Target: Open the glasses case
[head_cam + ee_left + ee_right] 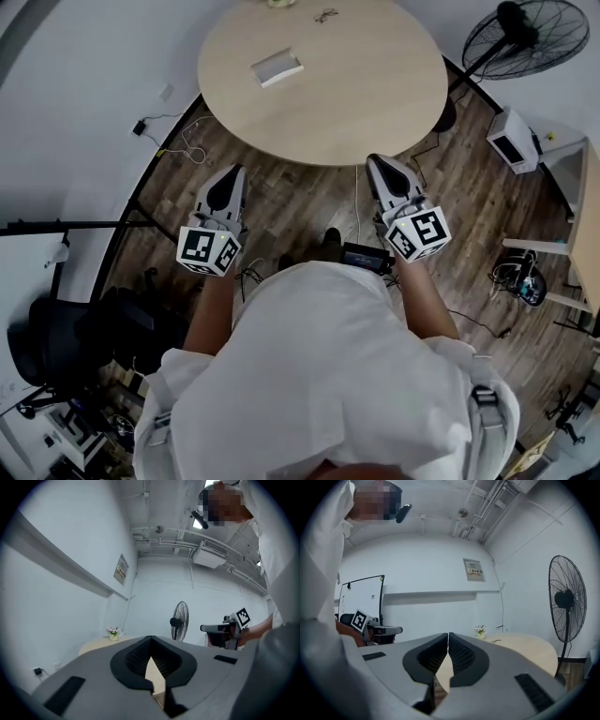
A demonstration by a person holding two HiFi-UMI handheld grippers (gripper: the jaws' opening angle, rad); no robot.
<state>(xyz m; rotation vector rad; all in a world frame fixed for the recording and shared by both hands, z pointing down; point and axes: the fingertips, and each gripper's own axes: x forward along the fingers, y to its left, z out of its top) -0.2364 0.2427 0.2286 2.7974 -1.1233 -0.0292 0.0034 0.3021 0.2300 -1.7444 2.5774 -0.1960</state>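
The glasses case (277, 67) is a pale, flat, closed box lying on the far left part of the round wooden table (375, 103). Both grippers hover short of the table's near edge, pointing level toward it. My left gripper (233, 172) is shut with nothing between its jaws; its tips meet in the left gripper view (150, 641). My right gripper (379, 162) is also shut and empty, its tips touching in the right gripper view (448, 637). Each gripper sees the other off to its side: the right gripper (225, 632) and the left gripper (375, 629). The case is hidden in both gripper views.
A small flower pot (279, 3) and a thin dark item (325, 14) sit at the table's far edge. A standing fan (525, 37) and a white box (514, 141) are at the right. A black chair (56, 337) and floor cables (183, 141) lie at the left.
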